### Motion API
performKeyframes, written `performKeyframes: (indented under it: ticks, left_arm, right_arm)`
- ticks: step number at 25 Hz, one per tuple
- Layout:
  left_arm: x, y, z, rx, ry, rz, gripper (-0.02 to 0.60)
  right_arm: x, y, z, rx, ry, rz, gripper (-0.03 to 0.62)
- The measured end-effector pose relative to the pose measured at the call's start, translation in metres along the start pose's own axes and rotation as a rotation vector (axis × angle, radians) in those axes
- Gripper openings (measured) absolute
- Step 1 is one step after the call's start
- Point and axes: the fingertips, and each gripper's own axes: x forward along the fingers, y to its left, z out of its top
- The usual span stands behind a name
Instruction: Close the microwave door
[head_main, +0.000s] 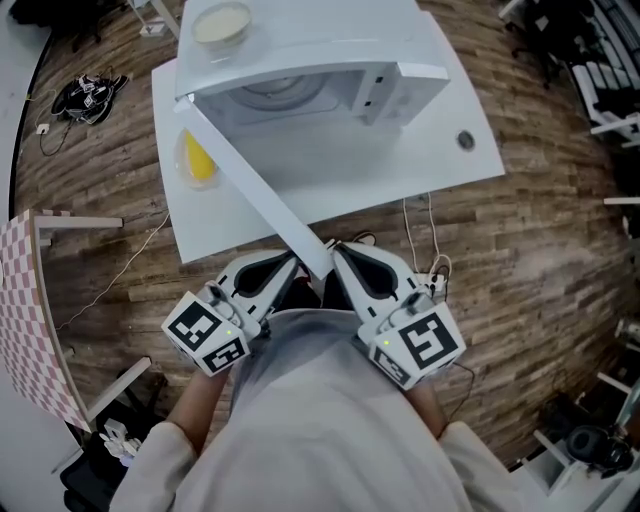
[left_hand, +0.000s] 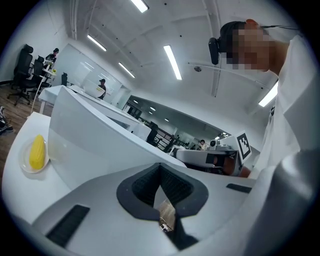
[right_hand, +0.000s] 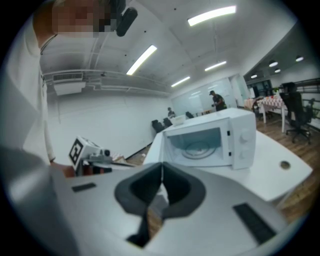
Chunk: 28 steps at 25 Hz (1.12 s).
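The white microwave (head_main: 330, 70) stands on a white table (head_main: 400, 170) with its cavity showing. Its door (head_main: 255, 185) is swung wide open and reaches toward me. The door's free end (head_main: 316, 262) lies between my two grippers, low in the head view and close to my body. My left gripper (head_main: 295, 262) is just left of that end, jaws shut with nothing in them. My right gripper (head_main: 336, 250) is just right of it, also shut and empty. The left gripper view shows the left gripper (left_hand: 160, 167) beside the door panel (left_hand: 100, 145). Beyond the right gripper (right_hand: 161, 167), the right gripper view shows the microwave (right_hand: 210, 142) front-on with its glass turntable.
A yellow corn cob on a small plate (head_main: 198, 160) (left_hand: 36, 151) sits on the table left of the door. A bowl (head_main: 221, 24) rests on top of the microwave. A cable hole (head_main: 466, 140) is at the table's right. A checkered board (head_main: 30, 320) and floor cables (head_main: 88, 95) are to the left.
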Motion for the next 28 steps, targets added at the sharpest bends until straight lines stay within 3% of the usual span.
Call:
performKeyframes:
  ticks: [28]
  left_arm:
    - [0.045,0.001,0.009,-0.026,0.012,-0.024,0.014]
  right_arm:
    - [-0.008,-0.046,0.014,0.018,-0.007,-0.028,0.023]
